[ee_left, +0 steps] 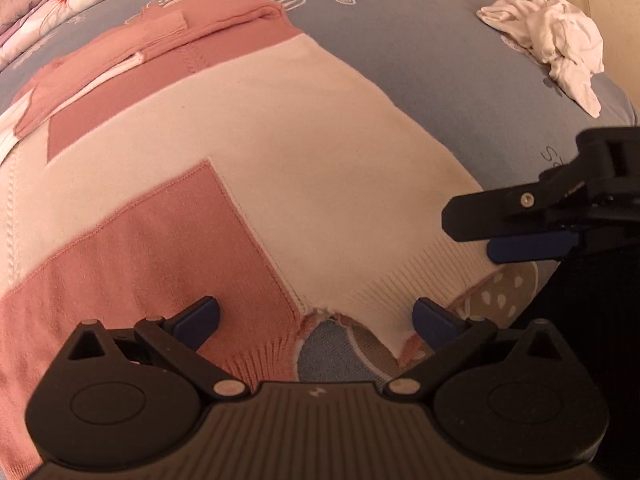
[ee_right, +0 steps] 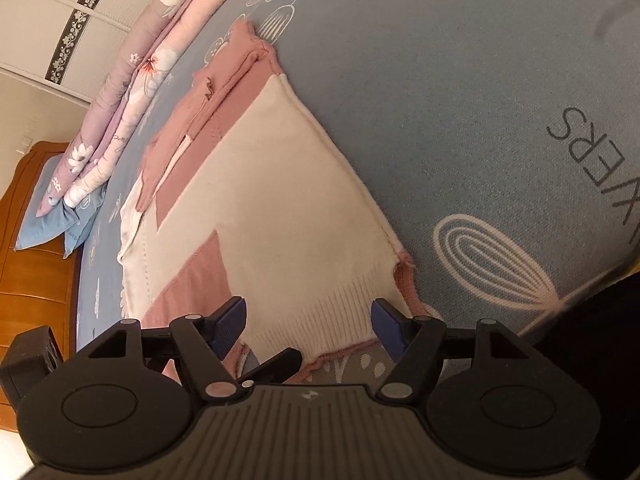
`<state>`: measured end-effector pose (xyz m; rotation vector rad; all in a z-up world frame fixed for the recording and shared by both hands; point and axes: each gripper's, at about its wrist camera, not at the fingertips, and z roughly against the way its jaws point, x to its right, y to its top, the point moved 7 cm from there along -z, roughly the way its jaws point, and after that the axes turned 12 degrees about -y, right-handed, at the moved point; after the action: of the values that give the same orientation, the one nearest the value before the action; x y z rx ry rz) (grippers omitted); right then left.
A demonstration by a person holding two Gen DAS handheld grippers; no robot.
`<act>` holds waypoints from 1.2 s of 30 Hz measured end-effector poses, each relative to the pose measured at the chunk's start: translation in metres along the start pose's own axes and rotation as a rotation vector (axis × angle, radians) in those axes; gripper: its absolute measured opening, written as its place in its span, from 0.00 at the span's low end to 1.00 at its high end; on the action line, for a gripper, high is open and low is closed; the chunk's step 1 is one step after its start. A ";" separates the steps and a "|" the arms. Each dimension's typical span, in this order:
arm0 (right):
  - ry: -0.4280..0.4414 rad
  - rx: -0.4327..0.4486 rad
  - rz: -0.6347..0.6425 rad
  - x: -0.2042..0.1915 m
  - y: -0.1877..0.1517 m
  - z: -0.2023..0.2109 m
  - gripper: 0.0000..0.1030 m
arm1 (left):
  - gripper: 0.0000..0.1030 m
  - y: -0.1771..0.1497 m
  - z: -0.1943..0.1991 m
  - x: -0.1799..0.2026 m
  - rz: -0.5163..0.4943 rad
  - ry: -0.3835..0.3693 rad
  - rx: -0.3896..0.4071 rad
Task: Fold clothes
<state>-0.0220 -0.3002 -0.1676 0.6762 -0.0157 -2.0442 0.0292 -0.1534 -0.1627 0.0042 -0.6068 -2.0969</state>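
Observation:
A knit sweater [ee_left: 304, 140] in cream and pink patches lies flat on the blue bedsheet [ee_left: 400, 40], its sleeves folded in at the far end. My left gripper [ee_left: 318, 318] hovers open over the ribbed hem, where pink meets cream, with nothing pinched. My right gripper [ee_left: 470, 236] comes in from the right at the hem's cream corner. In the right wrist view the right gripper [ee_right: 308, 324] stands open with the sweater's [ee_right: 280, 200] cream ribbed hem lying between its fingers, untouched by the pads. A left gripper finger [ee_right: 276, 362] shows just below.
A crumpled white garment [ee_left: 552, 40] lies on the sheet at the far right. A folded floral quilt [ee_right: 132, 92] and blue pillows [ee_right: 48, 200] sit along the far side by a wooden headboard [ee_right: 32, 272]. The bed's near edge is beside my right gripper.

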 end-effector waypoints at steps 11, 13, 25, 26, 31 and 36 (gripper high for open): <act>-0.224 -0.005 0.220 -0.016 0.007 -0.007 0.78 | 0.99 0.002 -0.001 -0.004 0.002 -0.015 -0.016; -0.229 0.003 0.208 -0.011 0.006 -0.003 0.78 | 0.99 0.001 0.007 -0.004 -0.009 -0.019 -0.007; -0.354 0.101 0.486 -0.065 -0.006 0.002 0.78 | 0.99 -0.009 0.075 -0.075 0.039 0.137 0.067; -0.384 0.111 0.522 -0.069 -0.008 -0.001 0.78 | 0.99 -0.014 0.080 -0.089 0.075 0.156 0.067; -0.505 0.146 0.649 -0.078 -0.014 -0.013 0.78 | 0.99 -0.041 0.102 -0.143 0.261 0.143 0.092; -0.559 0.128 0.690 -0.077 -0.014 -0.019 0.79 | 0.99 -0.059 0.106 -0.161 0.341 0.136 0.082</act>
<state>0.0063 -0.2263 -0.1530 0.1126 -0.6222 -1.4983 0.0510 0.0446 -0.1310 0.0838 -0.5674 -1.7262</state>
